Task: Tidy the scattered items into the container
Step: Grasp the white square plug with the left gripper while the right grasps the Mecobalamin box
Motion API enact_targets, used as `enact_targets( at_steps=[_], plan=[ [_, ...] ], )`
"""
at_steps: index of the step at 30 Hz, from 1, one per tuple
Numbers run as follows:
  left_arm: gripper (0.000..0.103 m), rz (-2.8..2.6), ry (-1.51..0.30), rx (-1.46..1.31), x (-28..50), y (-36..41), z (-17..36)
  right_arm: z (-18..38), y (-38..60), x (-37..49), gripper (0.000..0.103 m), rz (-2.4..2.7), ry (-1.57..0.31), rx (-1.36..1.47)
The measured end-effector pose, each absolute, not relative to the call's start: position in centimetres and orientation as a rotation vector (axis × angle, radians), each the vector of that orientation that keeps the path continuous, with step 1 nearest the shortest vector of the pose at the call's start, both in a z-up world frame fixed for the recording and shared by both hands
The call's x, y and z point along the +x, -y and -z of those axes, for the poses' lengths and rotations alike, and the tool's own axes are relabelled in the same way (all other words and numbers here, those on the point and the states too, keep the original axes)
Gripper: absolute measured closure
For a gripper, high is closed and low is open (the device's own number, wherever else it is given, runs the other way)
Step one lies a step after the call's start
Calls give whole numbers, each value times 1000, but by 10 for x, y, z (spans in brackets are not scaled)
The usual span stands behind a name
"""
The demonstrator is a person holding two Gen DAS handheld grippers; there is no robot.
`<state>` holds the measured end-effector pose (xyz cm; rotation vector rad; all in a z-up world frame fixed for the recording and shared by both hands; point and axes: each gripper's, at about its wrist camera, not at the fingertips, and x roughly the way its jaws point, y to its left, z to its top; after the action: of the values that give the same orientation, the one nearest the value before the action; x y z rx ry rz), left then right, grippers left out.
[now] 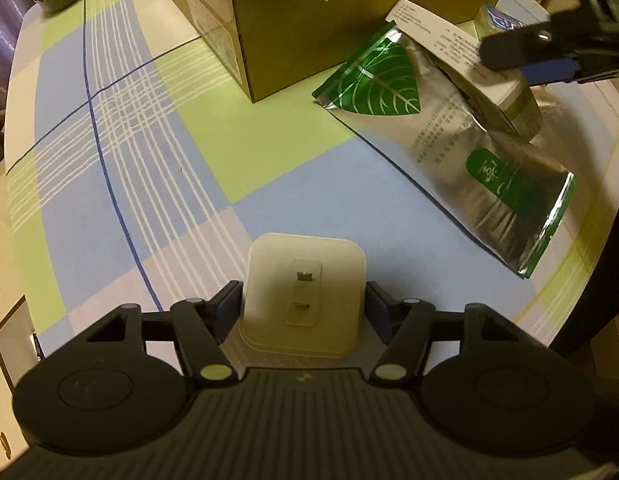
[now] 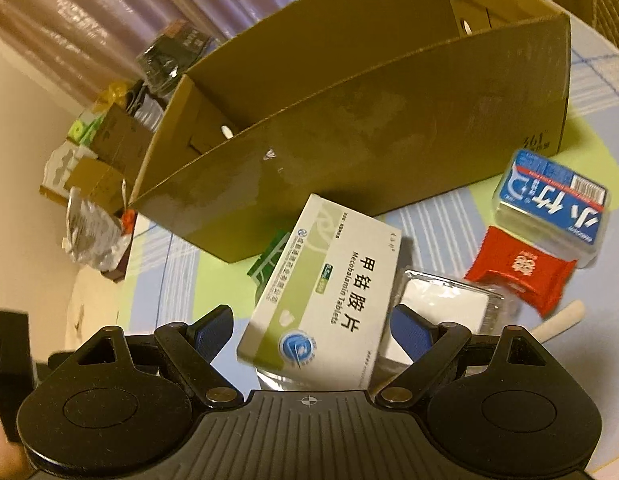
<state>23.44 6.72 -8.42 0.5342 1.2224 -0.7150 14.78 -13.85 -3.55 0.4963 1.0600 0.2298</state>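
Note:
My left gripper (image 1: 303, 300) is shut on a white square plug adapter (image 1: 305, 280), low over the checked tablecloth (image 1: 149, 160). The open cardboard box (image 1: 309, 20) (image 2: 369, 120) stands farther back. My right gripper (image 2: 311, 332) is open, and a white-and-green medicine box (image 2: 325, 292) sits between its blue pads (image 2: 409, 332). A little cloth shows beside the left pad. That medicine box (image 1: 461, 48) leans on a silver foil pouch (image 1: 449, 132) with a green leaf print. In the left wrist view the right gripper (image 1: 505, 56) hangs over it.
Right of the medicine box lie a blue-and-white pack (image 2: 549, 200), a red packet (image 2: 517, 272), a clear-wrapped white item (image 2: 449, 304) and a white stick (image 2: 561, 320). A second carton (image 1: 197, 12) stands beside the cardboard box. Bags and small boxes (image 2: 101, 152) clutter the far left.

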Motion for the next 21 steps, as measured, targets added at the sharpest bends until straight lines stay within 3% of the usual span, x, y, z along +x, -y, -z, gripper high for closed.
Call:
enact_targets(
  at_steps=[8,10,12,21],
  plan=[
    [38,705,-1208,498,230,-73,85,44,135,159,12,-174,-1078,485],
    [36,704,-1201,484,230,-74,86,42,136,158,24,-164,-1081,459],
    [36,699,-1199,482,228,-74,86,38,137,155,24,-183,-1081,445],
    [43,677,-1222,458,226,-75,81,-1,133,118,25,-311,-1010,39]
  ],
)
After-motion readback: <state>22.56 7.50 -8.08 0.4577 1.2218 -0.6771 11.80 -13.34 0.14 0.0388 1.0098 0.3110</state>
